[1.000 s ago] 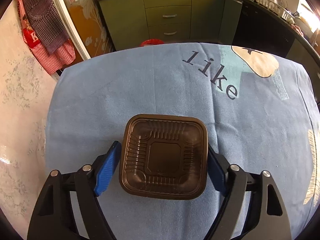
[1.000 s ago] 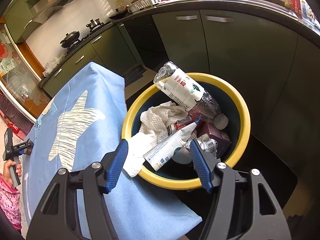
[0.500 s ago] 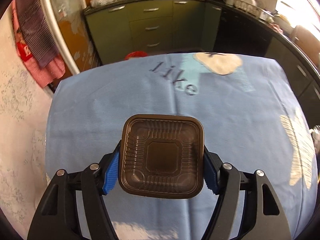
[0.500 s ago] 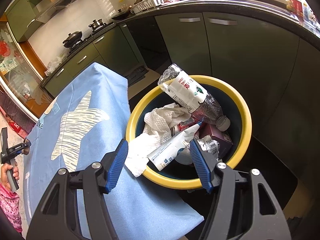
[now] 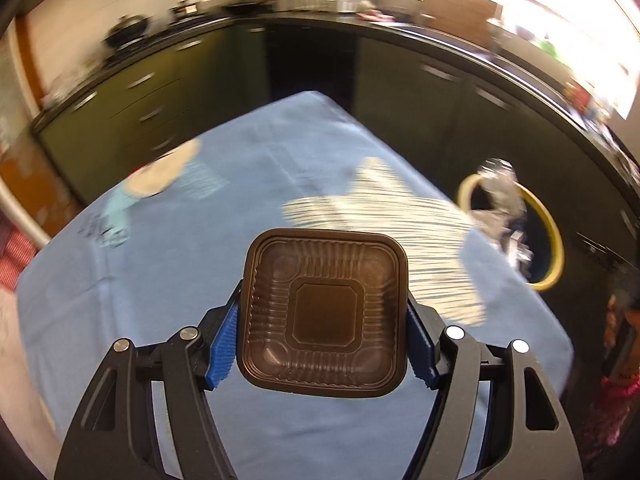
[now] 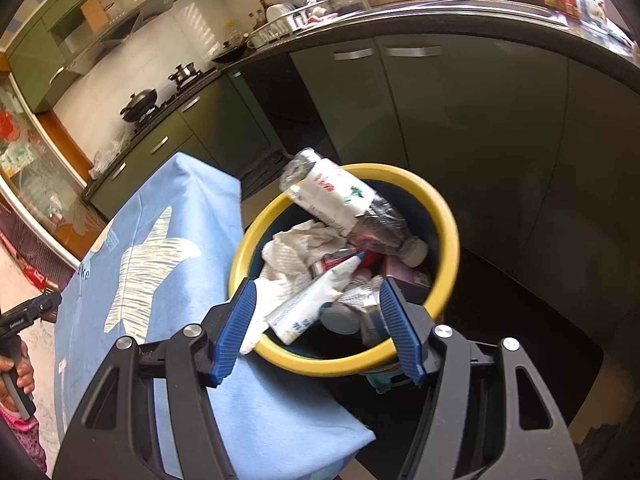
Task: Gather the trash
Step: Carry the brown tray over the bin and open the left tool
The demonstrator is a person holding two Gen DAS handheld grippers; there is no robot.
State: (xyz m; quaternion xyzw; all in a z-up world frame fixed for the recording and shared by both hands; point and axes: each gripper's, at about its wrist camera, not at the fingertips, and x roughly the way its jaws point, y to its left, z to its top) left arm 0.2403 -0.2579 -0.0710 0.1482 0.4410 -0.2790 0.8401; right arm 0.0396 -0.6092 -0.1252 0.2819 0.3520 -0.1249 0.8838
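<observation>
A square brown plastic tray (image 5: pixel 324 312) with a ribbed bottom hangs above the blue tablecloth (image 5: pixel 180 264). My left gripper (image 5: pixel 322 320) is shut on it, its blue pads (image 5: pixel 222 344) pressing both sides. A yellow-rimmed bin (image 5: pixel 554 232) stands beyond the table's right corner. In the right wrist view the same bin (image 6: pixel 444 216) holds a crushed plastic bottle (image 6: pixel 336 196), crumpled tissue (image 6: pixel 292 256), a white tube (image 6: pixel 312 304) and other trash. My right gripper (image 6: pixel 316 292) hovers open over the bin's near rim with nothing between its fingers.
Dark green kitchen cabinets (image 6: pixel 460 120) curve behind the bin, with a worktop and dishes above. The table's corner (image 6: pixel 352 436) lies against the bin. A person's hand (image 6: pixel 16 364) with the other gripper shows at the far left of the right wrist view.
My left gripper closed on the brown tray, lifted it off the cloth and swung right, bringing the bin into its view. The right gripper shifted slightly over the bin, still open.
</observation>
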